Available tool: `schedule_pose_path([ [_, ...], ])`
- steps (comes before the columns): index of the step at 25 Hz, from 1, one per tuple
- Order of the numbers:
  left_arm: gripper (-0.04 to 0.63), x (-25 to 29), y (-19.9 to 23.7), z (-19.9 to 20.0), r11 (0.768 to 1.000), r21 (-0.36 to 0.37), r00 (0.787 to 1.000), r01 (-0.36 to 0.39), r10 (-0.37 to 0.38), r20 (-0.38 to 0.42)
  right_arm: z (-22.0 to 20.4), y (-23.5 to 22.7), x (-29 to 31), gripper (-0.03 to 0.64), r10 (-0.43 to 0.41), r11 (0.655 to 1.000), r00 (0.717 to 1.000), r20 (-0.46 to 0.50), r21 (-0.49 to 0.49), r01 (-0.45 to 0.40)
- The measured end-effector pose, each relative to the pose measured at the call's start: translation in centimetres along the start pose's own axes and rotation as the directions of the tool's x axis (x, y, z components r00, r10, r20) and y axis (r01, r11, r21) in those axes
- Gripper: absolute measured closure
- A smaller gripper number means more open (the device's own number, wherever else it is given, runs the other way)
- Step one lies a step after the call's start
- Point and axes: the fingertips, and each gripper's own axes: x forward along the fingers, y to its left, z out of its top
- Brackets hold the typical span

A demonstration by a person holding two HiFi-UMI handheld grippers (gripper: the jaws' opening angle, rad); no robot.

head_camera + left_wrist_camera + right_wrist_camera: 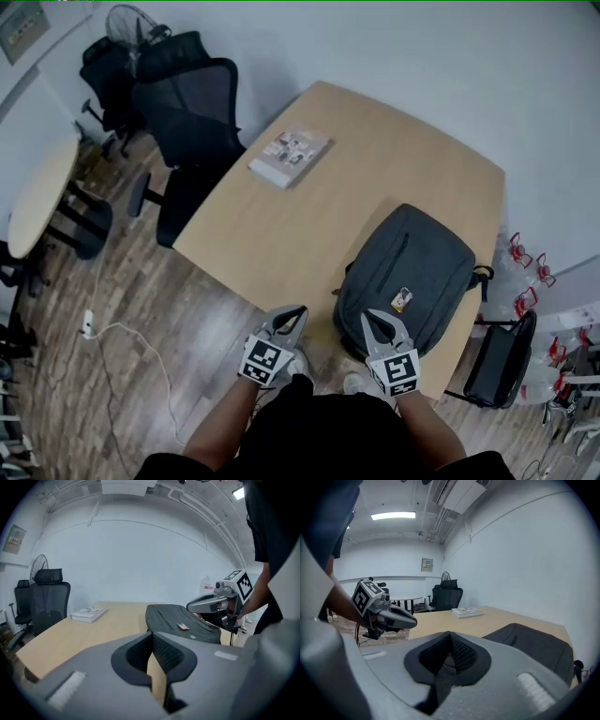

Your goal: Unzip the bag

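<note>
A dark grey backpack [408, 272] lies flat on the near right part of the light wooden table [375, 169], with a small tag [402, 300] on its front. My left gripper [298, 312] hovers over the table's near edge, just left of the backpack, its jaws shut and holding nothing. My right gripper [373, 319] hangs over the backpack's near end, also shut and holding nothing. In the left gripper view the backpack [183, 623] lies ahead to the right, with the right gripper [190, 606] above it. In the right gripper view the backpack [534, 644] is at the right.
A book [289, 157] lies on the table's far left part. Black office chairs [187, 131] stand to the left of the table, beside a round table [37, 192]. A black bag [497, 361] sits on the floor at the right. A white cable [122, 333] runs over the wooden floor.
</note>
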Motion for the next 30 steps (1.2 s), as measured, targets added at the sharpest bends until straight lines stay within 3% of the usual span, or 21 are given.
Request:
schedule_pose_path([
  [5,0.577,3.3,-0.5,-1.3,0.992,0.053,0.992,0.113,-0.109,-0.071,-1.8,-0.4,-0.2,0.614,-0.06,0.997,0.996,-0.059,0.042,0.063],
  [13,0.555,8.3,-0.5,-4.0,0.964,0.151,0.96,0.221,-0.188,-0.207,-3.7,-0.2,-0.6,0.614,-0.065,0.995,0.99,-0.123,0.074,0.074],
  [20,0.476,10.9,-1.4,-6.2,0.915,0.23,0.91,0.332,-0.246,-0.334,-5.1,0.8,-0.7,0.614,-0.034,0.995,0.987,-0.16,0.083,0.048],
  [30,0.499,12.3,-2.5,-6.8,0.844,0.294,0.854,0.449,-0.308,-0.42,-6.2,0.4,-0.8,0.614,-0.018,0.996,0.982,-0.188,0.079,0.033],
])
